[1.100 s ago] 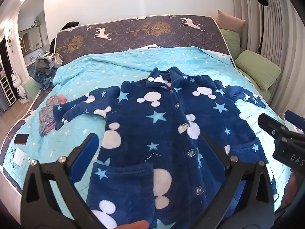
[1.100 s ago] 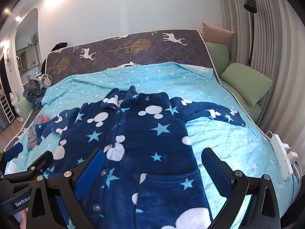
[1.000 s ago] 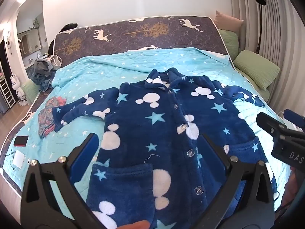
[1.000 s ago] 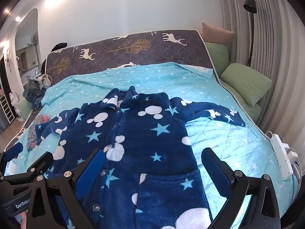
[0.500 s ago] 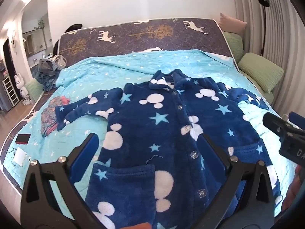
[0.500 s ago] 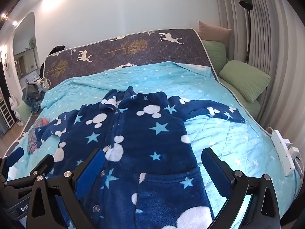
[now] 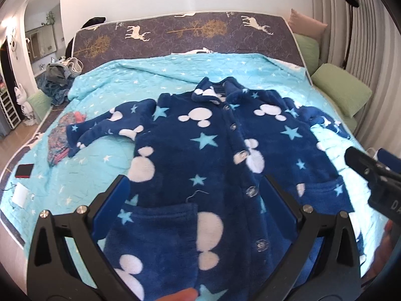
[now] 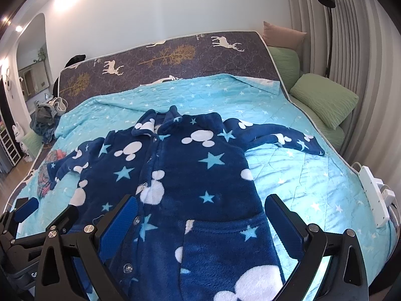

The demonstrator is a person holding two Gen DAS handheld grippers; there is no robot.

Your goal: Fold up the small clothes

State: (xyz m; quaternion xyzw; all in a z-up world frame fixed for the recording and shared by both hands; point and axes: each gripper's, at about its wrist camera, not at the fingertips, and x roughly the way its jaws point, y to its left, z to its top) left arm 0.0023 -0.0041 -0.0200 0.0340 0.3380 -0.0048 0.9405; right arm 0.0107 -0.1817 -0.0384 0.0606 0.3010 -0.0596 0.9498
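A navy fleece pyjama top (image 7: 213,155) (image 8: 190,175) with white mouse heads and light blue stars lies buttoned and flat on the turquoise quilt (image 7: 105,105) (image 8: 300,175), collar away from me, both sleeves spread out. My left gripper (image 7: 198,190) hovers open over its lower left front, above the left pocket. My right gripper (image 8: 200,208) hovers open over the lower right front, above the right pocket. Neither holds cloth. The right gripper's body (image 7: 371,173) shows at the left wrist view's right edge; the left gripper's body (image 8: 32,220) shows at the right wrist view's lower left.
A patterned folded cloth (image 7: 60,135) lies by the left sleeve, with a red phone (image 7: 23,170) and a white card (image 7: 20,195) near the bed's left edge. Green pillows (image 8: 325,100) sit at the right, a white power strip (image 8: 373,195) beside the bed. Clothes pile (image 7: 57,75) at back left.
Both grippers drew back and rose slightly, so the garment sits a little lower and smaller in view. The garment itself has not moved. Both stay open.
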